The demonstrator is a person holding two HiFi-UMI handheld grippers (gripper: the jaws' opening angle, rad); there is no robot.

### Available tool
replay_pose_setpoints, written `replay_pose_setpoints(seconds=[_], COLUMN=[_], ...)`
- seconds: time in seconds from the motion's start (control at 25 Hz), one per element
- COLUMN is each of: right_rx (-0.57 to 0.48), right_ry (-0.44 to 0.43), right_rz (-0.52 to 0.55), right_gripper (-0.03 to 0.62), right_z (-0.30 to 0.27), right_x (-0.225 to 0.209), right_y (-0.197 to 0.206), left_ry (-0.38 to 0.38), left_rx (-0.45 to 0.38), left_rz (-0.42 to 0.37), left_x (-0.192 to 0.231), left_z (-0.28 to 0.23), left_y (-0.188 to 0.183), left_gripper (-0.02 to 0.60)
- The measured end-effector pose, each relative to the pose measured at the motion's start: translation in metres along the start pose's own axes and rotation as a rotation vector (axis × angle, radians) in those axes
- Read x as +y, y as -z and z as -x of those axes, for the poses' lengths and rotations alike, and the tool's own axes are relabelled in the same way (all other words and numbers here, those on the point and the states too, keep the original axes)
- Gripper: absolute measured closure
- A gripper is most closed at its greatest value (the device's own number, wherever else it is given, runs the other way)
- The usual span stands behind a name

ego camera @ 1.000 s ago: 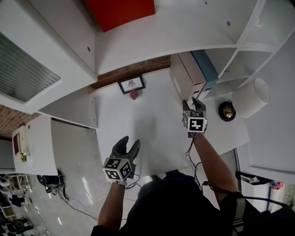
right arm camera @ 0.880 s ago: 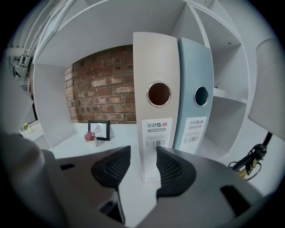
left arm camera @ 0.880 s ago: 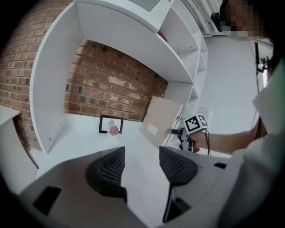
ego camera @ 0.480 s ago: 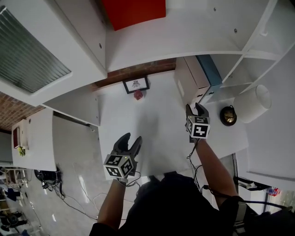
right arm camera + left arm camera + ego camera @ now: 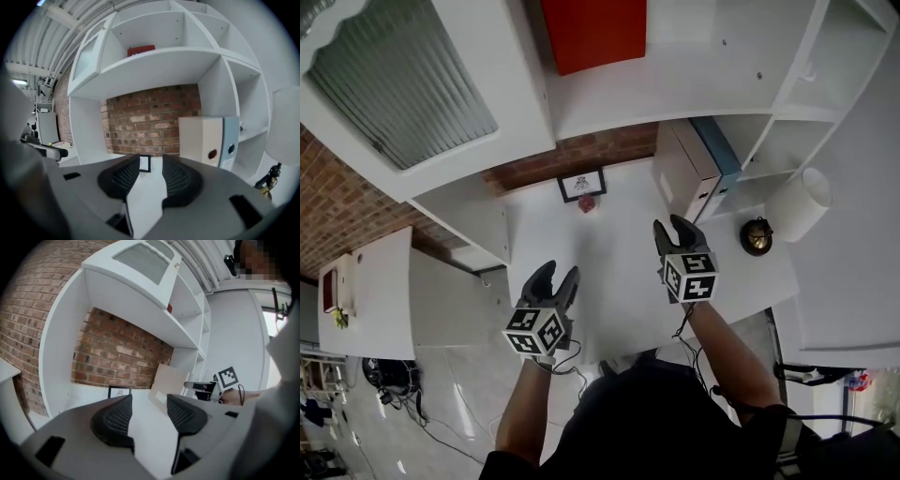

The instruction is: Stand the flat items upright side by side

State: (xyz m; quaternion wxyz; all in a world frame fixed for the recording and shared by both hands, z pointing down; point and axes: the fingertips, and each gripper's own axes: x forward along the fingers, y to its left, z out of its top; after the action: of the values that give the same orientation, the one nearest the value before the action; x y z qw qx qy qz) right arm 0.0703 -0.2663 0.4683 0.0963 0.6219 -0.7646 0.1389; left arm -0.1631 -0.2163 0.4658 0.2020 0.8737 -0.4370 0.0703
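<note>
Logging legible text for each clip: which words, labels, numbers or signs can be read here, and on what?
Nothing here reads as text.
Framed picture: dark print, too small to read.
White binder and blue binder: spine labels too blurred to read.
Square markers on both cubes: patterns, no letters.

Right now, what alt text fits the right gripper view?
The right hand-held gripper, jaws just closing and empty, points across a white desk toward a black-framed picture against a red brick wall. A white box file and a blue one stand upright at right.
</note>
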Motion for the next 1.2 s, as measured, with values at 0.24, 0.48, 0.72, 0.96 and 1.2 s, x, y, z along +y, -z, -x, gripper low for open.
replay_pose_setpoints(seconds=[0.24, 0.48, 0.72, 0.96, 1.2], right_rx=[-0.158, -0.278, -0.361, -0.390, -0.394], right_ry=[-0.059, -0.098, -0.156, -0.137, -0.136], right_rz=[0.107, 0.141, 0.166, 0.286, 0.331], right_gripper=[0.474, 0.554, 0.583, 0.594, 0.594], right_z=[0.032, 0.061, 0.082, 0.097, 0.100], right_x=[0.052, 0.095, 0.124, 0.136, 0.146], right_y=[-0.065, -0.107, -0.132, -0.144, -0.148], left_ry=[0.005, 0.055, 0.027, 0.008, -0.013], left_rx=[-0.143, -0.299, -0.350, -0.370, -0.387], left_rz=[-0.054, -0.107, -0.214, -0.221, -0.217], left_x=[0.003, -0.018, -0.027, -0.025, -0.014], left_z=[0.020, 0.044, 0.058, 0.066, 0.076], left_y=[-0.067, -0.130, -0.149, -0.148, -0.149], left_gripper=[0.368, 0.434, 0.454, 0.456, 0.456])
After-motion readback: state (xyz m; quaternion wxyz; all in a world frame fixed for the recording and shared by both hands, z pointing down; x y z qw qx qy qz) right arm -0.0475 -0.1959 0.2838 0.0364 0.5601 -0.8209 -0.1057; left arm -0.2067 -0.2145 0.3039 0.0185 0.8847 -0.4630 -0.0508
